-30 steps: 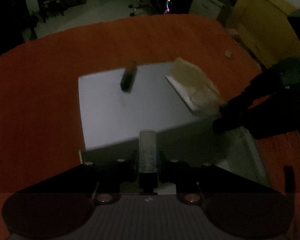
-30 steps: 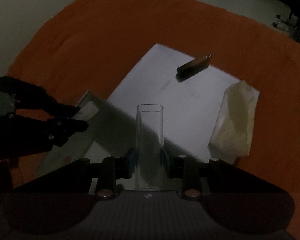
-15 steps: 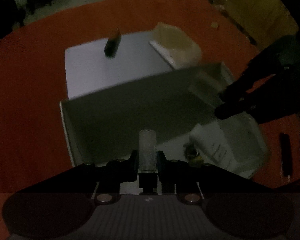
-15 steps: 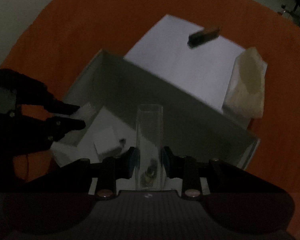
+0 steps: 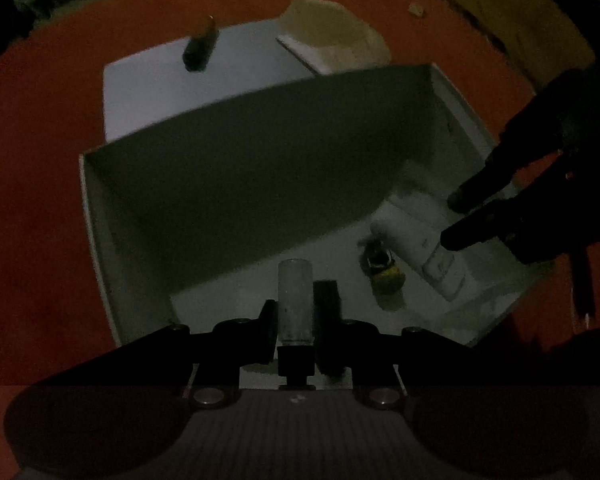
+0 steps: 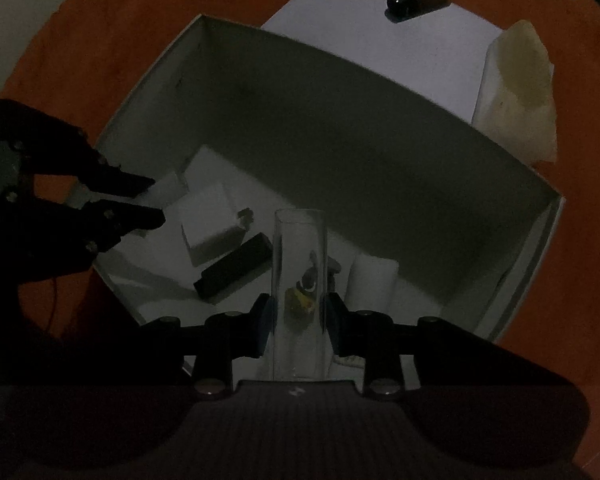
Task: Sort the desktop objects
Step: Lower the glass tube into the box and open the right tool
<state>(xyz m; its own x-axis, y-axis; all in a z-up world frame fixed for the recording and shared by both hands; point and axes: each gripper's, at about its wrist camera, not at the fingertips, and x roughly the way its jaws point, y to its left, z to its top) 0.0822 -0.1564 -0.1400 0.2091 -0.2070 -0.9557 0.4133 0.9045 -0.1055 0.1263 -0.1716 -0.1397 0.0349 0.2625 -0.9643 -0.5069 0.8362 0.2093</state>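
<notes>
Two grippers over the open box (image 6: 512, 256): left gripper (image 5: 296, 312) clamped on a frosted tube (image 5: 295, 300), right gripper (image 6: 298, 312) gripping a clear tube (image 6: 298, 280), both angled down for dropping inside.

1 box (image 6: 140, 92), 1 lid (image 6: 380, 32), 2 tubes (image 6: 298, 280), 1 bag (image 6: 520, 92), 1 black bar (image 6: 236, 268).
</notes>
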